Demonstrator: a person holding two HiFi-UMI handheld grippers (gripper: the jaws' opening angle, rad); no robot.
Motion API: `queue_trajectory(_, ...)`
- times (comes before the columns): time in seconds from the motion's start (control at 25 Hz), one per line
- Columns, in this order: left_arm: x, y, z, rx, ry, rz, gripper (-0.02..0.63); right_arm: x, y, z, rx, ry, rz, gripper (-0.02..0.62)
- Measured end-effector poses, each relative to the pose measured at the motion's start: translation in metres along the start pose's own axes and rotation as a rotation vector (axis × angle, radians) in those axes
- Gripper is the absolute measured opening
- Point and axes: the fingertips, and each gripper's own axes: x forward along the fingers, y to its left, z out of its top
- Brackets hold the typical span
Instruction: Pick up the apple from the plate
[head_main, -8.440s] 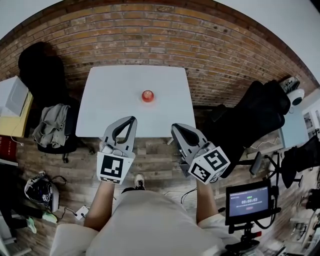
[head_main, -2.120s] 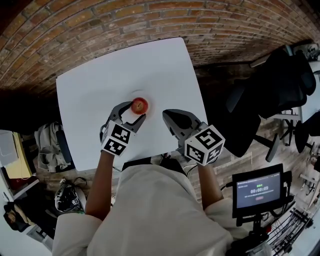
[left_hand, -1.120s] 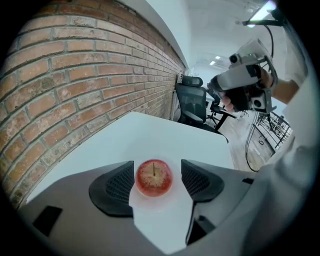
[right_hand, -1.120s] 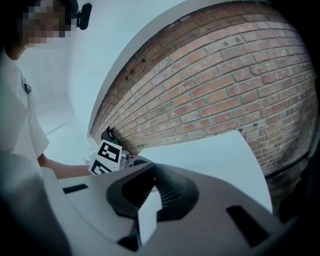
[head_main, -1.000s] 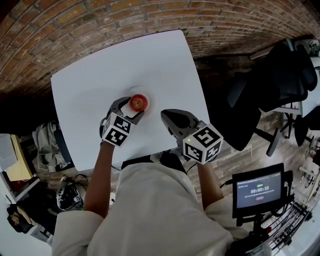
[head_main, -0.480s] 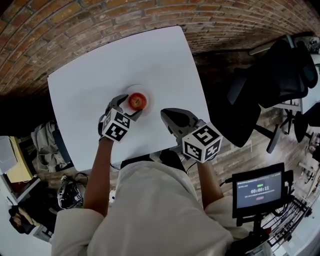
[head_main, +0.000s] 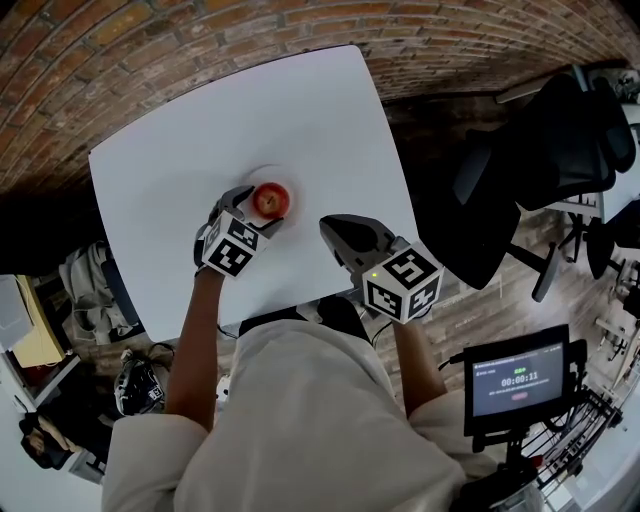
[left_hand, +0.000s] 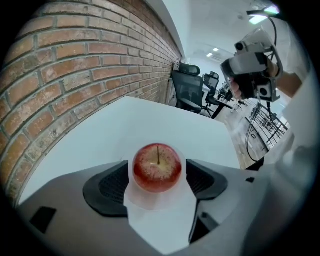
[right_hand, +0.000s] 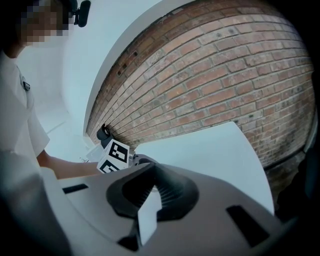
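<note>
A red apple (head_main: 270, 200) (left_hand: 156, 167) sits stem up on a small white plate (left_hand: 150, 204) on the white table (head_main: 190, 120). My left gripper (head_main: 258, 210) (left_hand: 156, 176) points steeply down with one jaw on each side of the apple. A thin gap shows between each dark pad (left_hand: 111, 187) and the fruit. Its jaws have just been opening, and the apple rests on the plate between them. My right gripper (head_main: 338, 224) (right_hand: 150, 178) hovers near the table's front edge, right of the apple, its tips together and nothing in them.
A brick wall (head_main: 250, 30) runs behind the table. Black office chairs (head_main: 540, 170) stand to the right, and a small screen on a stand (head_main: 515, 380) is at lower right. Bags (head_main: 90, 280) lie on the floor to the left.
The left gripper has sunk a little lower around the apple, which still sits on its plate. The right gripper has stayed where it was.
</note>
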Motion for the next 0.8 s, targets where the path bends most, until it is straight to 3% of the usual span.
queue_trajectory(0.8,0.018,0.002,-0.013,0.017,0.051,0.014,0.396,0.002,-0.004,-0.008,-0.021,0.032,-0.020,0.002)
